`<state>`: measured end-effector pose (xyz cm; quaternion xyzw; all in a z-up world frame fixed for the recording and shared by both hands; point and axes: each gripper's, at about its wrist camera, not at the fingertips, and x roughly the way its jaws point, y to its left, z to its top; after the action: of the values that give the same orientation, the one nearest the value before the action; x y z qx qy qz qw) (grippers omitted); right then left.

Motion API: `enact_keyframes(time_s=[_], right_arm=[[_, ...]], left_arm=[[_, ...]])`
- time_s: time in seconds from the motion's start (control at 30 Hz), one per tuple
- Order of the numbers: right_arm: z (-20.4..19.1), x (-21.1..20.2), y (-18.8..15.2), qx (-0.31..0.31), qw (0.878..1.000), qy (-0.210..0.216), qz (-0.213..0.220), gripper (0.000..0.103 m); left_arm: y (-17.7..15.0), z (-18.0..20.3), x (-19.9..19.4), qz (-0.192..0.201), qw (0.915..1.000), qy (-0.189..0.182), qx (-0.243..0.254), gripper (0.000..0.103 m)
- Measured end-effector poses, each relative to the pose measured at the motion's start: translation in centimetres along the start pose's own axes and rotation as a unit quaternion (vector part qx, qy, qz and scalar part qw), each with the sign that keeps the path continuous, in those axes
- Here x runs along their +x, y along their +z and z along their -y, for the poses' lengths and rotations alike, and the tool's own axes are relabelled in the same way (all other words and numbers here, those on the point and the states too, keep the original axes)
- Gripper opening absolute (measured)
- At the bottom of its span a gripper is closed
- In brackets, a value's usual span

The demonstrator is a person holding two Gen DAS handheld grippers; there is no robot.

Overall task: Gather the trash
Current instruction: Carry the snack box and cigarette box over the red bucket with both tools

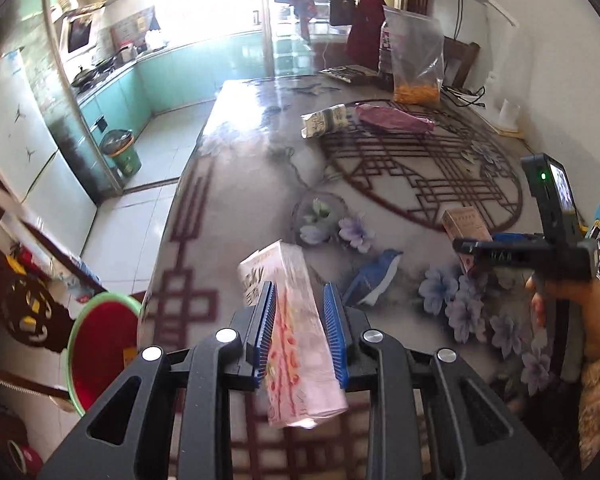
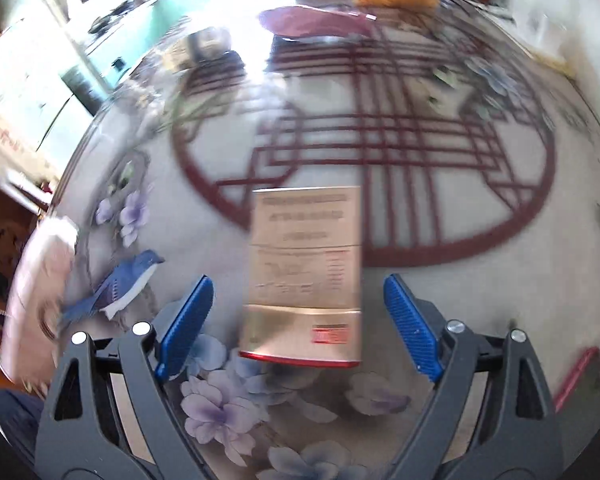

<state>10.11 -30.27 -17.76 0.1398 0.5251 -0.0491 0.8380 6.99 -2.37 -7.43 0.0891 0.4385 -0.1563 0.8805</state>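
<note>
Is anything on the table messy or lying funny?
Yes. A crumpled white wrapper and a purple packet lie on their sides at the far end of the table, and a tan box lies flat near the front. Nothing looks spilled or broken.

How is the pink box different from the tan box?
The pink box is up in the air, pinched by the left gripper; the tan box lies flat on the table. The pink box is pale pink with an orange pattern; the tan box is plain tan with a red edge. The right gripper stands open around the tan box, not touching it. Both are small cardboard cartons.
</note>
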Motion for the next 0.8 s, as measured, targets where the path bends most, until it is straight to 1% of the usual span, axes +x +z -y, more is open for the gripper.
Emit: enact_keyframes(time_s=[0.03,0.1,0.17,0.2,0.23,0.3,0.37,0.4,0.43,0.47,0.57,0.67,0.7,0.73,0.8], right_arm=[[0.3,0.0,0.1,0.005,1.000,-0.004,-0.004,0.082],[0.7,0.1,0.3,0.010,1.000,-0.012,-0.018,0.081],[0.6,0.2,0.2,0.005,0.999,-0.019,-0.028,0.081],[0.5,0.1,0.1,0.002,0.999,-0.024,-0.029,0.081],[0.4,0.1,0.1,-0.001,0.999,-0.026,-0.029,0.080],[0.1,0.2,0.3,-0.007,0.999,-0.023,-0.025,0.075],[-0.6,0.7,0.4,-0.023,0.998,-0.039,-0.035,0.058],[-1.3,0.8,0.5,-0.044,0.997,-0.055,-0.033,0.052],[-1.8,0.9,0.6,-0.063,0.995,-0.066,-0.034,0.052],[-2.1,0.8,0.4,-0.068,0.995,-0.065,-0.036,0.052],[-2.3,-0.2,0.0,-0.060,0.997,-0.049,-0.023,0.052],[-3.0,-2.0,-0.7,-0.066,0.997,-0.034,-0.007,0.052],[-3.3,-2.5,-1.0,-0.071,0.997,-0.033,-0.002,0.052],[-3.7,-3.2,-1.4,-0.077,0.997,-0.032,0.005,0.052],[-4.4,-4.6,-2.1,-0.083,0.996,-0.028,0.018,0.052]], left_arm=[[-0.4,-0.5,0.0,-0.002,0.9999,-0.010,-0.013,0.023],[-1.0,-1.4,0.2,-0.010,0.9989,-0.031,-0.035,0.023],[-1.7,-2.1,0.7,-0.016,0.9984,-0.029,-0.045,0.024],[-1.9,-2.3,1.0,-0.020,0.9980,-0.030,-0.051,0.033],[-2.2,-2.6,1.3,-0.026,0.9972,-0.035,-0.061,0.044],[-2.9,-3.6,1.8,-0.035,0.9939,-0.053,-0.090,0.046],[-3.3,-4.2,2.4,-0.041,0.9920,-0.055,-0.106,0.050],[-3.5,-4.3,2.7,-0.043,0.9918,-0.053,-0.108,0.057],[-3.5,-4.3,3.0,-0.046,0.9917,-0.052,-0.108,0.061],[-3.6,-4.3,3.5,-0.053,0.9915,-0.049,-0.108,0.063],[-3.9,-4.3,4.8,-0.067,0.9903,-0.050,-0.111,0.063],[-4.6,-4.1,6.8,-0.092,0.9879,-0.049,-0.115,0.062],[-4.8,-4.1,7.2,-0.096,0.9870,-0.051,-0.118,0.059],[-5.1,-4.1,7.5,-0.098,0.9862,-0.053,-0.123,0.053],[-5.3,-4.0,7.5,-0.090,0.9872,-0.053,-0.121,0.047]])
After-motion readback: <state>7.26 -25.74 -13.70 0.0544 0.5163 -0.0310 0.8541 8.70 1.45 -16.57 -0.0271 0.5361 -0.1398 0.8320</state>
